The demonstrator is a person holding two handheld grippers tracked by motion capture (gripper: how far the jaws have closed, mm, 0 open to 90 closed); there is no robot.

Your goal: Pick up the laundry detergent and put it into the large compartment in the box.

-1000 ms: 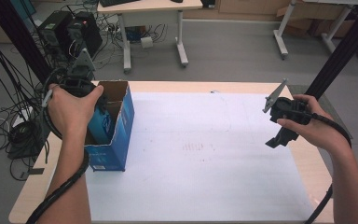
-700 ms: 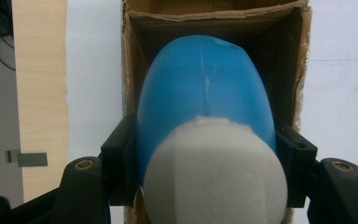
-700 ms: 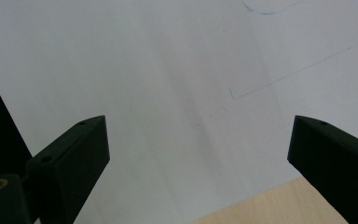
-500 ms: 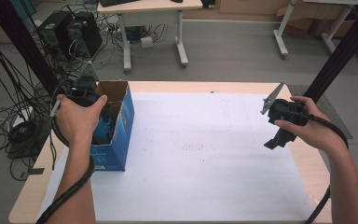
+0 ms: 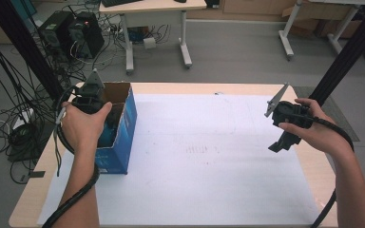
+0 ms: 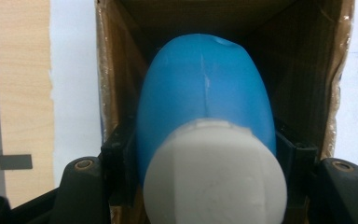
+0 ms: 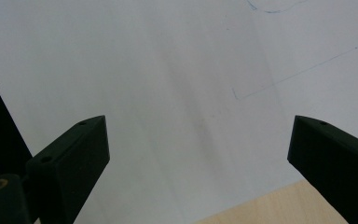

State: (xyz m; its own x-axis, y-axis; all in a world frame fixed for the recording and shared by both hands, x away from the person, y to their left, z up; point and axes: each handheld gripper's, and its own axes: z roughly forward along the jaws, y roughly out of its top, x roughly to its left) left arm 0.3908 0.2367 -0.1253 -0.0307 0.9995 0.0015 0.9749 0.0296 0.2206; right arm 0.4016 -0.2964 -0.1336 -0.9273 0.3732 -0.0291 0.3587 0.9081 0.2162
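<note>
A cardboard box (image 5: 119,137) stands on the left part of the table (image 5: 180,87), on the left edge of a paper sheet (image 5: 209,161) that covers most of the tabletop. The left gripper (image 5: 92,102) reaches down into the box from above, and a bottle (image 6: 205,112) clamped between its jaws sits inside the box walls, cap end nearest the gripper. The right gripper (image 5: 285,133) hangs above the sheet's right edge, well apart from the box. Beyond the table's far edge stands a desk (image 5: 152,7); to the far left, computer towers (image 5: 71,31) sit on the floor.
</note>
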